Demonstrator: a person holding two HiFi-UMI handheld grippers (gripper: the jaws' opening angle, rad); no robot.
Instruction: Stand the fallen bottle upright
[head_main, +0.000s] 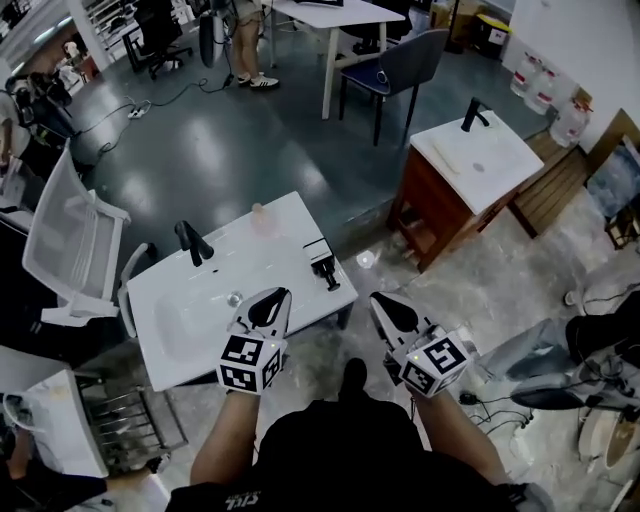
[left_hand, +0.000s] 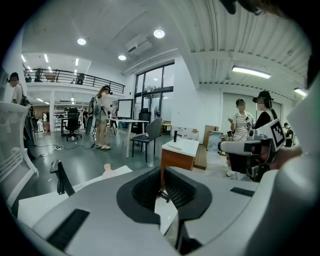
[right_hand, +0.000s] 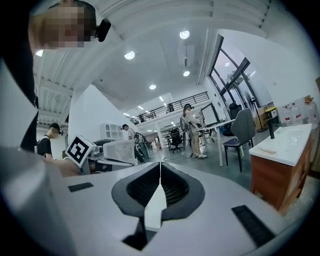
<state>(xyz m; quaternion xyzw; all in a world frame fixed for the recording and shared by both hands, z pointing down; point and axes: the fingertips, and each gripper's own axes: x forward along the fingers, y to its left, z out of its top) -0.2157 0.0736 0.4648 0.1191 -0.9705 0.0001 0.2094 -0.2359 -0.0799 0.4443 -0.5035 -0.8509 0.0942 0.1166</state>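
Both tools were clenched on nothing: left gripper (head_main: 272, 302) and right gripper (head_main: 388, 308) hung at the near edge of the white basin counter (head_main: 295, 232). The small pale peach bottle (head_main: 258, 212) sat at the counter's far edge, untouched. Whether it was lying or standing was unclear. Righting judged not begun.
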